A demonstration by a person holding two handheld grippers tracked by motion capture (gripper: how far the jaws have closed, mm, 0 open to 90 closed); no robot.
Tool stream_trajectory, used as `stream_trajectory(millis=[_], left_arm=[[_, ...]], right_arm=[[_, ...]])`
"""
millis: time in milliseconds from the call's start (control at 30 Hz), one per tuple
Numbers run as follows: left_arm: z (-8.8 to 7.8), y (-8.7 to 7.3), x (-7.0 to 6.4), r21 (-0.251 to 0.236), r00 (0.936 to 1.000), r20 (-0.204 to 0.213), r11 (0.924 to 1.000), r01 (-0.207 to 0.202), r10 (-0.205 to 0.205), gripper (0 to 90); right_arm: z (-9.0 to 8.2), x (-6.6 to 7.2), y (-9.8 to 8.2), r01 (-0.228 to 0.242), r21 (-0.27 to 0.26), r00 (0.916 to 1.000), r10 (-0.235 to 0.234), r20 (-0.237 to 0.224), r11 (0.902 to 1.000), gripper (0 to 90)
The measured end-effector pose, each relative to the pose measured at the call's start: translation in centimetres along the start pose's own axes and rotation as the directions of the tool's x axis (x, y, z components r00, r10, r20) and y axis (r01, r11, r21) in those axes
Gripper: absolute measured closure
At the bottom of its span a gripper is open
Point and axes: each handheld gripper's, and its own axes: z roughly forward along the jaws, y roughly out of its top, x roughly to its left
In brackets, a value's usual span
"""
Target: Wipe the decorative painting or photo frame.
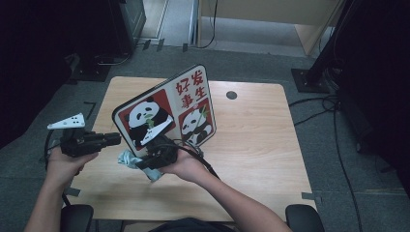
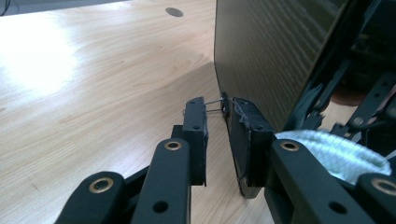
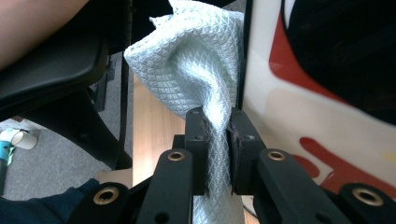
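Wiping step: right gripper (image 3: 217,135) clamps cloth (image 3: 196,60) against board (image 1: 167,108); left gripper (image 2: 217,135), at nine o'clock, jaws parted at the board's edge. Next: regrip edge.

On my table (image 1: 261,145): one panda board (image 1: 167,108), printed with two pandas; one pale blue cloth (image 3: 196,65); two grippers in my hands, left gripper (image 2: 217,135) and right gripper (image 3: 217,144); one round hole (image 1: 231,95) in the tabletop.

Tilted panda board (image 1: 167,108) barring the table's (image 1: 261,145) middle; bare wood right and beyond.
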Motion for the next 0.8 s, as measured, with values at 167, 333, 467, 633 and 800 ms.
stream_trajectory(millis=[167,333,467,633,800], left_arm=[[-0.1,-0.2,0.1,-0.003,1.0,0.001,1.0,-0.005,0.005,73.4],[-0.2,-0.6,0.2,-0.009,0.9999,0.001,0.9999,-0.014,0.014,68.6],[-0.3,-0.7,0.1,-0.007,0.9996,0.001,0.9996,-0.027,0.027,66.3],[-0.5,-0.9,0.1,-0.011,0.9997,-0.001,0.9996,-0.026,0.026,65.4],[-0.6,-1.0,0.0,-0.014,0.9996,0.001,0.9995,-0.028,0.028,61.2]], right_arm=[[-0.5,0.2,0.6,0.004,-0.006,1.0,-0.004,0.007,1.0,80.8],[-0.9,0.3,1.3,0.0,-0.012,1.0,0.0,0.006,0.9999,80.8],[-1.1,0.4,1.9,0.005,-0.011,0.9999,-0.005,0.011,0.9999,80.8],[-1.8,0.6,2.8,0.018,-0.03,0.9997,-0.017,0.017,0.9994,80.8],[-2.4,0.9,3.8,0.024,-0.051,0.9996,-0.023,0.019,0.9984,80.8]])
